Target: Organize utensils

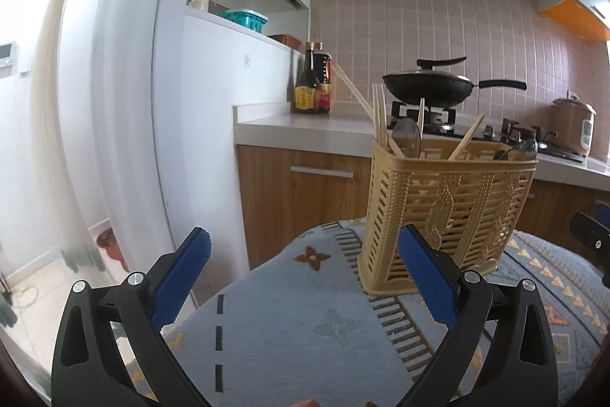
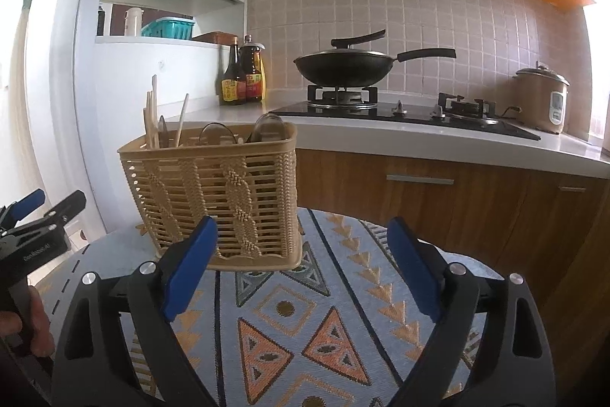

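Note:
A tan plastic utensil basket (image 1: pixel 450 212) (image 2: pixel 213 193) stands upright on a round table with a patterned blue cloth (image 1: pixel 289 330) (image 2: pixel 289 311). Wooden chopsticks (image 1: pixel 379 117) (image 2: pixel 152 113) and metal spoons (image 1: pixel 407 136) (image 2: pixel 268 126) stick up out of it. My left gripper (image 1: pixel 305 254) is open just left of the basket, its right finger in front of the basket's near corner, nothing between the pads. My right gripper (image 2: pixel 301 243) is open in front of the basket's right end, empty. The left gripper also shows at the left edge of the right wrist view (image 2: pixel 42 205), held by a hand (image 2: pixel 26 323).
Behind the table runs a kitchen counter (image 2: pixel 419 136) with wooden cabinets (image 1: pixel 297 193). On it stand two sauce bottles (image 1: pixel 312 79) (image 2: pixel 244 71), a black wok (image 1: pixel 431 86) (image 2: pixel 343 65) on a gas hob and a rice cooker (image 2: pixel 541 98). A white wall (image 1: pixel 126 82) rises at left.

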Demonstrator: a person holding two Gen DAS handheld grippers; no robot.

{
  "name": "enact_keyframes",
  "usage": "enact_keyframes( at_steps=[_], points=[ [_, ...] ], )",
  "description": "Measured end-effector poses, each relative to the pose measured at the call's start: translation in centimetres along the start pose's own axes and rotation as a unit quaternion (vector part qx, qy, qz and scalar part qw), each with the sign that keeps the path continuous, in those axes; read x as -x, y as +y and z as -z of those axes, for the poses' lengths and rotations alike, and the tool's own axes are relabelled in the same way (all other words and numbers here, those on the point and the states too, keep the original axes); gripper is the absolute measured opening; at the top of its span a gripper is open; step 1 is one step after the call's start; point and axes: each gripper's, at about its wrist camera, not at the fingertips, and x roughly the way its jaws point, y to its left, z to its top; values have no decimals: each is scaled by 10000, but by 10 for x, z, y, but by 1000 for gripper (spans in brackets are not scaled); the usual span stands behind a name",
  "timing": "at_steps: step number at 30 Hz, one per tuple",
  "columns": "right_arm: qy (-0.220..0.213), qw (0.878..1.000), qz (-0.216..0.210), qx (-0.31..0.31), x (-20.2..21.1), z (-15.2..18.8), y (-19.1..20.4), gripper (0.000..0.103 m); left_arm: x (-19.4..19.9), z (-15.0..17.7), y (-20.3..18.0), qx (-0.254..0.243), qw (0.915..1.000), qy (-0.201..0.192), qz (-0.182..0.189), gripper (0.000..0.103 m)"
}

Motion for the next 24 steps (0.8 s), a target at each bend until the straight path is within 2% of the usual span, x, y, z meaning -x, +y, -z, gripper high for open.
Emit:
enact_keyframes(
  at_steps=[9,24],
  points=[
    [35,10000,-60,-43,-1,-1,-2,89,-4,3,-11,-222,9997,73,2,95],
    [79,9999,-45,-59,-3,0,-2,90,-6,3,-10,-184,9997,171,71,95]
  ],
)
